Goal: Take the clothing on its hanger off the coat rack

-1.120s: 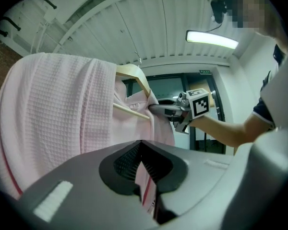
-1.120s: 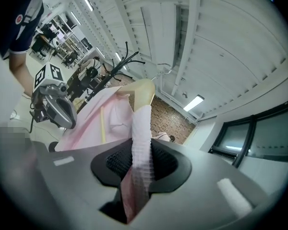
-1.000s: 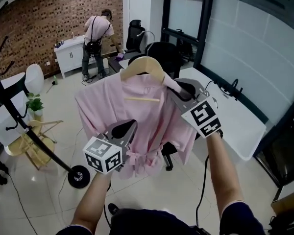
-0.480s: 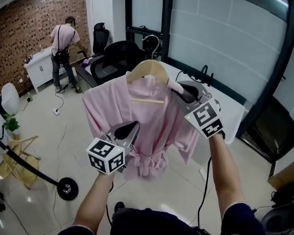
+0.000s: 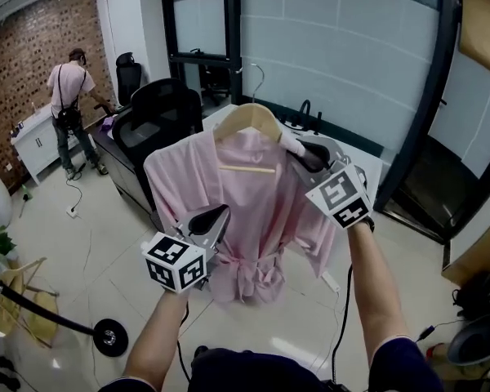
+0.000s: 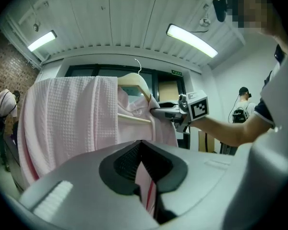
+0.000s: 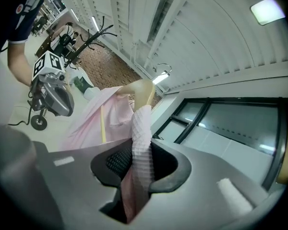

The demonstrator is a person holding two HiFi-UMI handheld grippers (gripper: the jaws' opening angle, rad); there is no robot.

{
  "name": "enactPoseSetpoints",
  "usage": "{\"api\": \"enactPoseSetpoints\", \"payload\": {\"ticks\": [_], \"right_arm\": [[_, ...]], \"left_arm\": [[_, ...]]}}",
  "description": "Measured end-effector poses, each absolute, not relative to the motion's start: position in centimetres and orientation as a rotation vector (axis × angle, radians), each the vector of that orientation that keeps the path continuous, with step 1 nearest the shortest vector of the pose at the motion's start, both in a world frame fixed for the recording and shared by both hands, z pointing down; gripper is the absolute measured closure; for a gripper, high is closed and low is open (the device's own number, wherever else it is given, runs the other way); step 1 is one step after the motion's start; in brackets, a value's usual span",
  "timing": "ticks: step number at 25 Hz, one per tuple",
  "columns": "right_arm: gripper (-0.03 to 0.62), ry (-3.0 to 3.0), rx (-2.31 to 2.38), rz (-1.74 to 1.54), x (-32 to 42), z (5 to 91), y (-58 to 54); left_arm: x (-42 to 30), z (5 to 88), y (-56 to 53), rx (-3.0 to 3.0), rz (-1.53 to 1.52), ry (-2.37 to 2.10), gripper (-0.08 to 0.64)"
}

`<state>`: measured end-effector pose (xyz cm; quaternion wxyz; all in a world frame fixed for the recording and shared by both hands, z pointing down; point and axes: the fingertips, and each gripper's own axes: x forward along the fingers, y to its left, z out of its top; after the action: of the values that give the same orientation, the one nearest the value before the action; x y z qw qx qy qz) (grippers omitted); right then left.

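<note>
— Where's the robe?
— Up in the air in front of the person. The robe point(image 5: 245, 202) hangs on the hanger point(image 5: 247, 121), draped over both its arms. The hook points up and touches nothing.

— And the rack?
— The rack point(image 5: 110, 337) is well apart from it, low at the left of the head view. Only its round base and a slanting piece of pole show there, on the floor.

— What has the right gripper got?
— The right gripper point(image 5: 300, 149) has its jaws part-way closed, clamped on a thick fold of the robe's waffle cloth. That's at the shoulder, at the hanger's end on the person's right. Whether the wood is inside that fold, I can't tell.

— And the left one?
— The left gripper point(image 5: 215, 216) sits lower, at the robe's left front edge just above the tied belt point(image 5: 247, 265). Its jaws are nearly together, pinching a thin strip of pink cloth.

— So both have cloth?
— Yes, one at the hanger's end and one near the waist. The hem hangs loose below.

— Anything else around?
— A black chair point(image 5: 159, 113) stands behind the robe. A person point(image 5: 68, 88) stands far back by a brick wall point(image 5: 24, 64).
</note>
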<state>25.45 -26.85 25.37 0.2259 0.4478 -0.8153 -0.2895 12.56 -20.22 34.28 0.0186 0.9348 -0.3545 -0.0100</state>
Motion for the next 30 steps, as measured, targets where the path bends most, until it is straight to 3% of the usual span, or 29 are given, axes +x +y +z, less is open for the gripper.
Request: {"api": "enactPoseSetpoints", "payload": {"ticks": [13, 30], "right_arm": [[0.495, -2.233, 1.296, -0.786, 30.5, 23.6, -31.9], [0.495, -2.327, 1.192, -0.856, 27.5, 21.6, -51.3]], "left_arm": [[16.2, 35.4, -24.9, 2.891, -0.016, -1.065, 0.548], [13.5, 34.0, -42.8, 2.842, -0.037, -1.264, 0.548]]}}
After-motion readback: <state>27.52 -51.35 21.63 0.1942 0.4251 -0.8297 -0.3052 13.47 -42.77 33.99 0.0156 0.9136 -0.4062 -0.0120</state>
